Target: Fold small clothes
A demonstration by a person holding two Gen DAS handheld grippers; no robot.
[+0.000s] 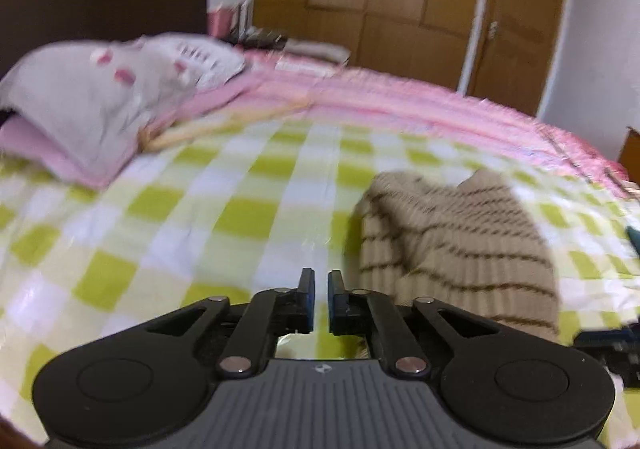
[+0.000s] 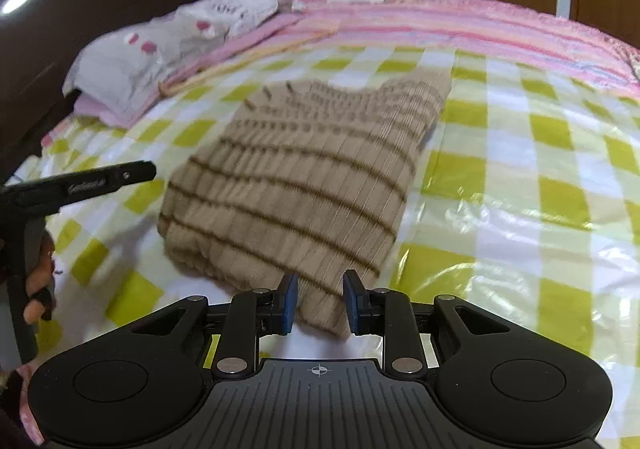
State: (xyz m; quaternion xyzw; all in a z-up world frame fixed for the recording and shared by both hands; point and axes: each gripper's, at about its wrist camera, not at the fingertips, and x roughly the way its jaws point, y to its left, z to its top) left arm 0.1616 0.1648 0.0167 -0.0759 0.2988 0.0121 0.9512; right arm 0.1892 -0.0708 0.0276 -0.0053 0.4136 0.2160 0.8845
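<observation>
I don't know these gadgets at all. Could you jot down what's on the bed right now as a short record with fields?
Surface: bed cover, green and white checks, shiny
Garment: striped beige sweater, lying folded on the cover
Left tool: nearly shut, nothing between its tips, over bare cover left of the sweater
Right tool: open, tips either side of the sweater's near corner, not pinching it
Behind: pillow by the dark headboard, pink blanket

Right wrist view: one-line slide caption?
Right gripper open over the near corner of a folded tan striped sweater on a green-checked bed cover.
</observation>
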